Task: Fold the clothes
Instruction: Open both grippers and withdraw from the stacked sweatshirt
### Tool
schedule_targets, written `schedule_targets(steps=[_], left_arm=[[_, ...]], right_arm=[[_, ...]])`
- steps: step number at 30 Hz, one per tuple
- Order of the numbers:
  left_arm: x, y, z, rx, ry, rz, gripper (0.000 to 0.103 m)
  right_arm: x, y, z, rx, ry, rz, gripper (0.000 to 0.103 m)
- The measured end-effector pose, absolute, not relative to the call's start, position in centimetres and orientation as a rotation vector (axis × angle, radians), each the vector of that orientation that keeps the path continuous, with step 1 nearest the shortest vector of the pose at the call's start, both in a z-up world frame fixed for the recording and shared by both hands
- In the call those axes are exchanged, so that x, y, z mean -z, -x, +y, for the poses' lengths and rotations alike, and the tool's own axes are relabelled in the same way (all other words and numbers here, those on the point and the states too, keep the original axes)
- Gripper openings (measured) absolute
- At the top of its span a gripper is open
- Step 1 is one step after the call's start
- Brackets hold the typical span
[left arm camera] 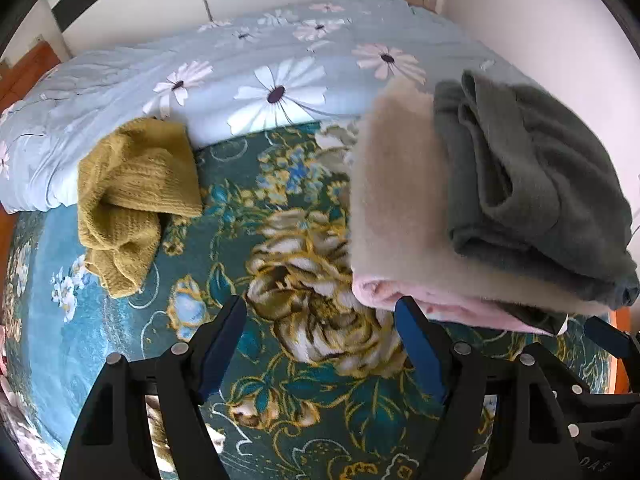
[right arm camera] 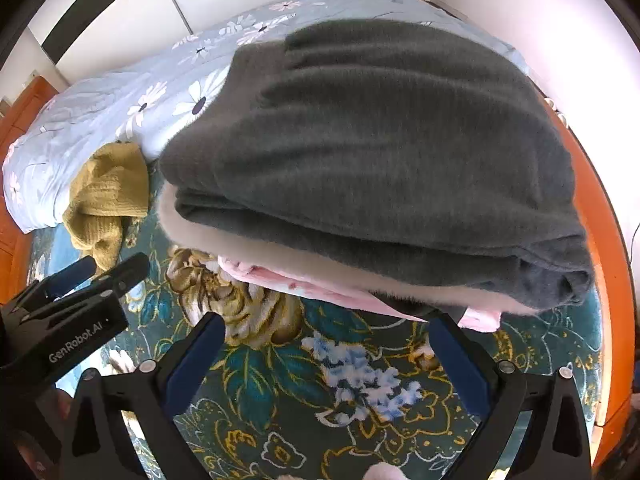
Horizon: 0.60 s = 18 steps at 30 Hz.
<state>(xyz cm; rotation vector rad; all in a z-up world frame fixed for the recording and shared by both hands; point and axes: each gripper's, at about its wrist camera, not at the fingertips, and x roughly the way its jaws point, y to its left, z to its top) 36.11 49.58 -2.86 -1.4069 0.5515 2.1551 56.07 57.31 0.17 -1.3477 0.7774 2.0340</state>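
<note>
Yellow knit lies crumpled, unfolded, at the left of the bed, against the rolled daisy quilt. Likely light, soft and stretchy, ribbed so not slippery; best taken at a hem corner or shoulder edge, not the bunched middle. Left hand-held gripper hovers over the floral blanket, jaws wide apart, holding nothing. To the right sits a folded stack: grey sweater on top, fuzzy cream layer under it, pink garment at the bottom. The stack looks thick, fleecy, floppy, probably heavier; lifting it would call for support from below. Right hand-held gripper is spread open too, empty, just in front of the stack.
</note>
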Motion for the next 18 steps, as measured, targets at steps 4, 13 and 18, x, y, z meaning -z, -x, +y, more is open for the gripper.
schedule_targets(steps=[4,13,18], left_arm=[[3.5,-36.2,50.4,-2.132,1.407,0.588,0.077],[4.4,-36.1,52.0,-2.094,1.396,0.657,0.077],[4.5,-36.3,52.5,-2.080,1.394,0.685,0.077]], right_arm=[[0.5,-56.4,57.4,-2.044,1.324,0.813,0.103],[1.1,-56.4,58.2,-2.058,1.290,0.842,0.103],[1.2,-56.6,58.3,-2.049,1.291,0.849,0.103]])
